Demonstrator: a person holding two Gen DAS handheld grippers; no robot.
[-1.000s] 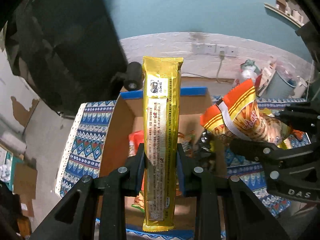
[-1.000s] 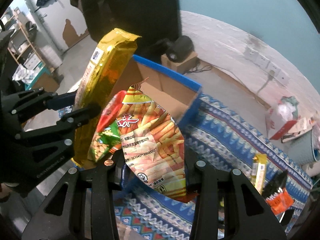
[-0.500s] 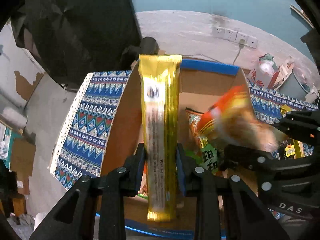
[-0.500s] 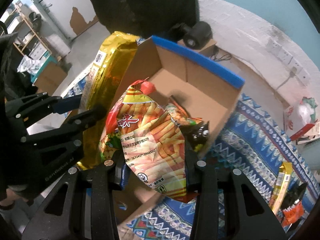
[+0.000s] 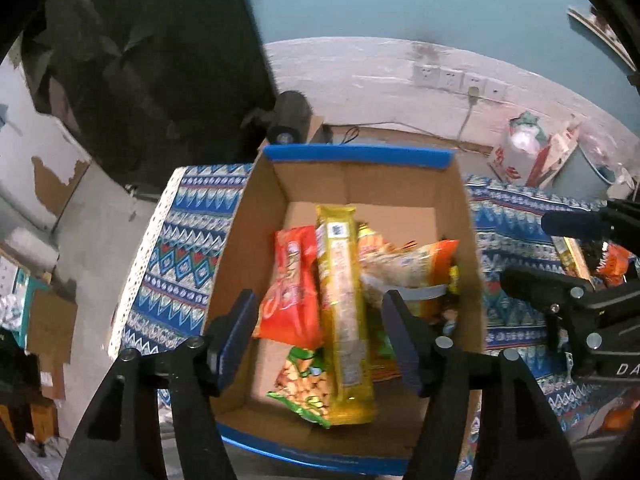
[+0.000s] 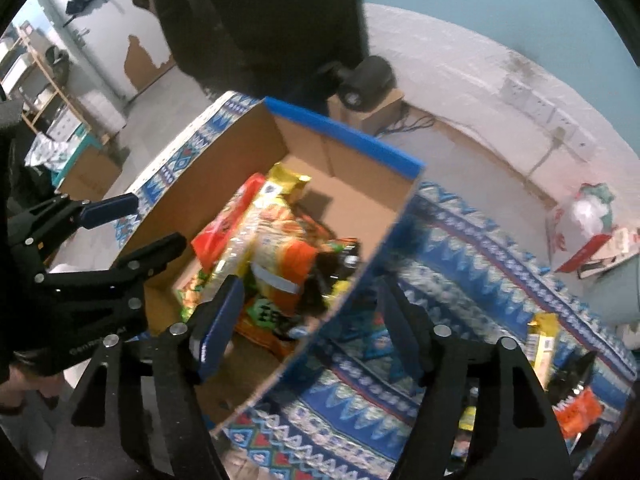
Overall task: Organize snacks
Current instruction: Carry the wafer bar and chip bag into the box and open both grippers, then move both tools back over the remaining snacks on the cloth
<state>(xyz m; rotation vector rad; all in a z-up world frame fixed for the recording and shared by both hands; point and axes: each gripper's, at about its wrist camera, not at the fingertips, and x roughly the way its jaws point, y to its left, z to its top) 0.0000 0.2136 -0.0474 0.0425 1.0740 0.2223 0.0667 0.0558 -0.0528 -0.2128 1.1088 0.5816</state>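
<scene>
A cardboard box (image 5: 248,248) with blue-taped edges stands on a patterned blue cloth; it also shows in the right wrist view (image 6: 320,148). Inside lie a long gold packet (image 5: 344,312), a red bag (image 5: 292,284), an orange fries bag (image 5: 412,268) and a green peanut bag (image 5: 308,384). My left gripper (image 5: 320,340) is open and empty above the box's near side. My right gripper (image 6: 304,316) is open and empty above the box's right wall; the fries bag (image 6: 288,252) and gold packet (image 6: 280,184) lie in the box below it.
More snack packets lie on the cloth to the right: a gold one (image 6: 540,340) and an orange one (image 6: 580,412). A dark cloth-covered shape (image 5: 140,60) stands behind the box. A black roll (image 5: 290,116) and a red-white bag (image 5: 524,152) lie on the floor by the wall.
Both grippers have opened. The gold packet dropped from the left gripper and the fries bag from the right gripper; both now lie in the box.
</scene>
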